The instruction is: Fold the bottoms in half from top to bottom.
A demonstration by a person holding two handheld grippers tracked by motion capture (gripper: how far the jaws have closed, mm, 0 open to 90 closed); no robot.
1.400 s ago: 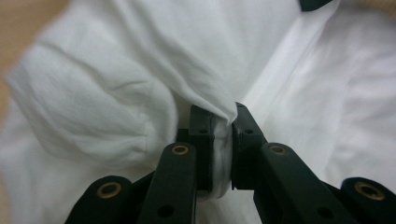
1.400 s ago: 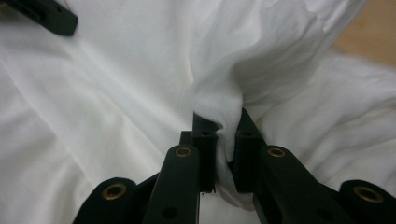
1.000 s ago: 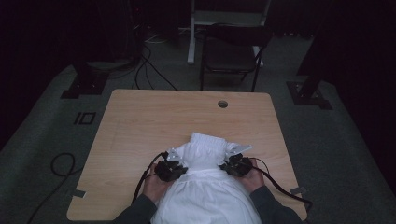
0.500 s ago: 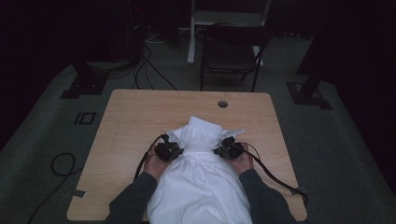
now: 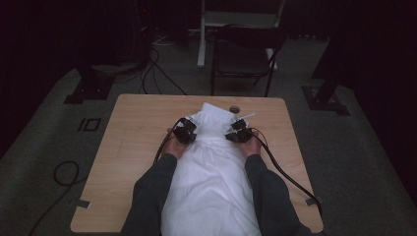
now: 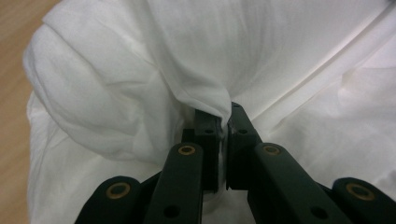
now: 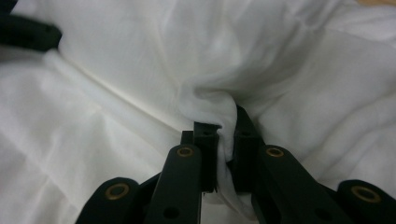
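At mid-frame of the high view, both forearms reach forward side by side; left gripper [image 5: 186, 131] and right gripper [image 5: 239, 132] each pinch a fold of the white cloth [image 5: 211, 182] on the table [image 5: 133, 128].

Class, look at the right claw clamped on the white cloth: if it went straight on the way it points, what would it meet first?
Probably more of the white cloth bunched ahead of the right claw; depth beyond is unclear.

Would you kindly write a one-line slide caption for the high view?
Both grippers, left and right, pinch a white cloth spread along a wooden table.
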